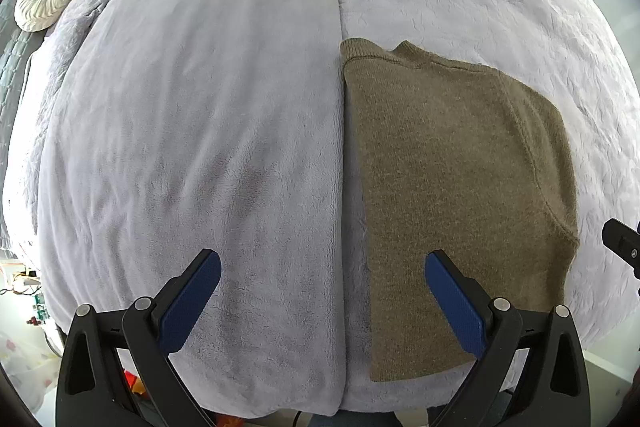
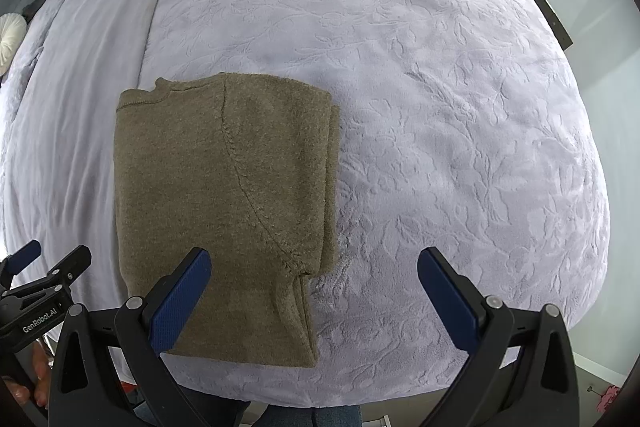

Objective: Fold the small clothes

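Two grippers hang over the near edge of the bed (image 2: pixel 440 75), both spread wide and holding nothing. Between them lies the brown knit sweater (image 2: pixel 224 187), already folded into a tall rectangle, its long axis running from the near edge away toward the far side, collar at the far end. The left gripper (image 1: pixel 322 301) straddles the sweater's left edge, one finger above the knit; the right gripper (image 2: pixel 314 301) straddles its right edge near the hem. Both seem equally close, so I would guess each takes a near corner to fold the hem up toward the collar. The wool looks thick, fuzzy and soft; the lilac blanket beneath is plush, embossed with flowers.
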A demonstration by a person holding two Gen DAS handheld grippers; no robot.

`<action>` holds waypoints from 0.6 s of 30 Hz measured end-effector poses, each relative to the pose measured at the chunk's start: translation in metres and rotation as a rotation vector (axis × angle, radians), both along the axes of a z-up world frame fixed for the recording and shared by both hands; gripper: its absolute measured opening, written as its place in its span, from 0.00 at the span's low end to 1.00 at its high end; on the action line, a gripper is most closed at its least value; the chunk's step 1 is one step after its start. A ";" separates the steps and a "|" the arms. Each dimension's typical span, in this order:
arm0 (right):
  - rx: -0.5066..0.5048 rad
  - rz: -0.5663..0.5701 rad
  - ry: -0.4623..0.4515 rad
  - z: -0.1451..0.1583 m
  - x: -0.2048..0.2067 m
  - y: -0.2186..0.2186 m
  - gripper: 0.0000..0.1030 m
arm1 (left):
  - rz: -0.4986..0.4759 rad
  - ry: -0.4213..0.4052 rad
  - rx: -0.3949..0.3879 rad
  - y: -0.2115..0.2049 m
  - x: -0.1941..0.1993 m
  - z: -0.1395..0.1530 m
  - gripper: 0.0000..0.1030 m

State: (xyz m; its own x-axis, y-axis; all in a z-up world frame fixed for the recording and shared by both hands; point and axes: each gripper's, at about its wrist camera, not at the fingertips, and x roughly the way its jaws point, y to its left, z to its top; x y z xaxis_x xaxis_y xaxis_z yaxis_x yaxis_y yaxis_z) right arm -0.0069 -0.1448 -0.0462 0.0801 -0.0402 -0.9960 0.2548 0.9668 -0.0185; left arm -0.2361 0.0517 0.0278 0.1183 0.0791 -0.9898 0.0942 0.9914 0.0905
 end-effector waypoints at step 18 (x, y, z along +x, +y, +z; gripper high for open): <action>0.000 -0.001 0.004 -0.002 0.000 0.001 1.00 | -0.003 0.000 0.018 0.004 0.003 -0.003 0.99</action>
State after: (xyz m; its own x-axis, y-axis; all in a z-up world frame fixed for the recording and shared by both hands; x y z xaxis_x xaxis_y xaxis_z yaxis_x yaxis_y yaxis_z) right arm -0.0065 -0.1437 -0.0484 0.0756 -0.0399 -0.9963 0.2556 0.9666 -0.0193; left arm -0.2330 0.0560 0.0246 0.1184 0.0965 -0.9883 0.0975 0.9893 0.1083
